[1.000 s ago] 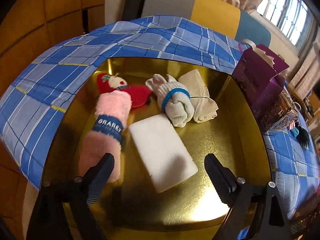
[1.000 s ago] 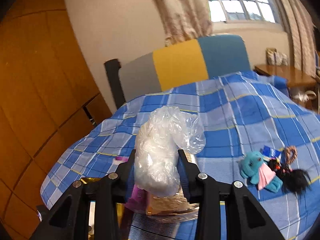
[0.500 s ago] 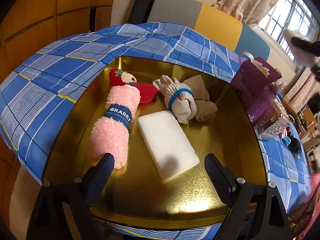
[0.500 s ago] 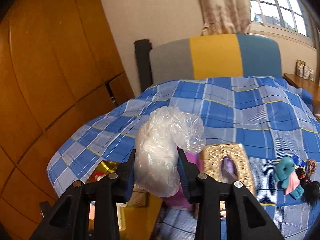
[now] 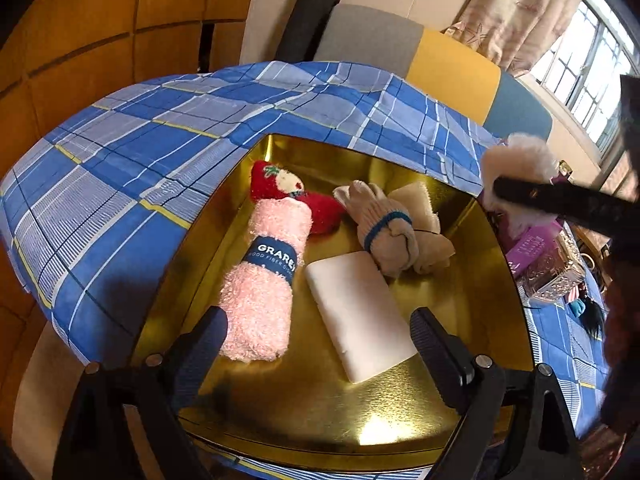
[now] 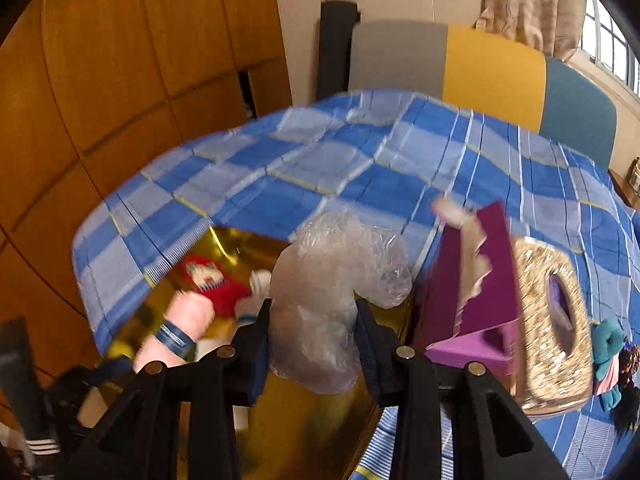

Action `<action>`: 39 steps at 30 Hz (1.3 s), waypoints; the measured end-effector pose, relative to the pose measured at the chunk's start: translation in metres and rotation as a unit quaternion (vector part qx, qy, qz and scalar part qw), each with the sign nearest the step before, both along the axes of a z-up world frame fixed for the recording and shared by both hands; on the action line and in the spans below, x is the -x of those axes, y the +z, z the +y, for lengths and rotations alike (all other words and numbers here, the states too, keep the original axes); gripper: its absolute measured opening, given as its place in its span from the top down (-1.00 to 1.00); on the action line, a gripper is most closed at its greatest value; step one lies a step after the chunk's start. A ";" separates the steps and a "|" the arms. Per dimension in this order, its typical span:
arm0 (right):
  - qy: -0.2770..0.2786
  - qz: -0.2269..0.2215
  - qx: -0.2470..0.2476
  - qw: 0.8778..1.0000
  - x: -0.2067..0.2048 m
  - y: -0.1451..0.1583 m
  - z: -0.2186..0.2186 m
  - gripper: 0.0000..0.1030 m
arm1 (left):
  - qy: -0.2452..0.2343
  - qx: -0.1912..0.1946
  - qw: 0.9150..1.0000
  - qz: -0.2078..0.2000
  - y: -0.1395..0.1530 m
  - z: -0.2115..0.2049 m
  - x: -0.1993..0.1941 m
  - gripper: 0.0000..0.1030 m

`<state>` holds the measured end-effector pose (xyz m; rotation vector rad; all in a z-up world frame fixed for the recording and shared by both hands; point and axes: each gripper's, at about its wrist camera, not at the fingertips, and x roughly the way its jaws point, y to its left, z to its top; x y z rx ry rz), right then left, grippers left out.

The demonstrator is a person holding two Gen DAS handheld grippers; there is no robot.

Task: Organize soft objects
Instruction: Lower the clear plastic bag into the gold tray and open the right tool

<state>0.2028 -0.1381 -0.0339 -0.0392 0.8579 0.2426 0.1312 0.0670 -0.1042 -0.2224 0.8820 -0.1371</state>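
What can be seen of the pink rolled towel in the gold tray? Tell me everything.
The pink rolled towel is a fluffy, terry-like roll, held by a dark blue paper band printed "GRARE" in white. It lies flat on the floor of the gold tray, on the tray's left side. Its far end touches or overlaps the red plush piece. The white foam block lies just to its right. The open left gripper is close to its near end, without gripping it.
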 end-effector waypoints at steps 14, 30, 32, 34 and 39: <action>-0.053 0.024 0.164 0.985 -0.021 -0.053 0.030 0.24 | 0.007 0.018 1.000 0.016 -0.004 0.006 -0.003 -0.81; -0.061 0.002 0.146 0.987 -0.027 -0.039 0.029 -0.02 | -0.002 0.022 1.000 0.016 -0.003 0.002 -0.001 -0.81; -0.066 0.005 0.144 0.987 -0.031 -0.039 0.028 -0.02 | -0.001 0.024 1.000 0.014 -0.002 0.002 0.000 -0.81; -0.073 0.005 0.130 0.989 -0.031 -0.036 0.025 -0.02 | -0.001 0.021 1.000 0.014 -0.003 0.002 -0.001 -0.81; -0.073 -0.016 0.070 0.995 -0.014 -0.012 0.016 -0.02 | -0.004 0.022 1.000 0.019 -0.006 0.001 -0.001 -0.81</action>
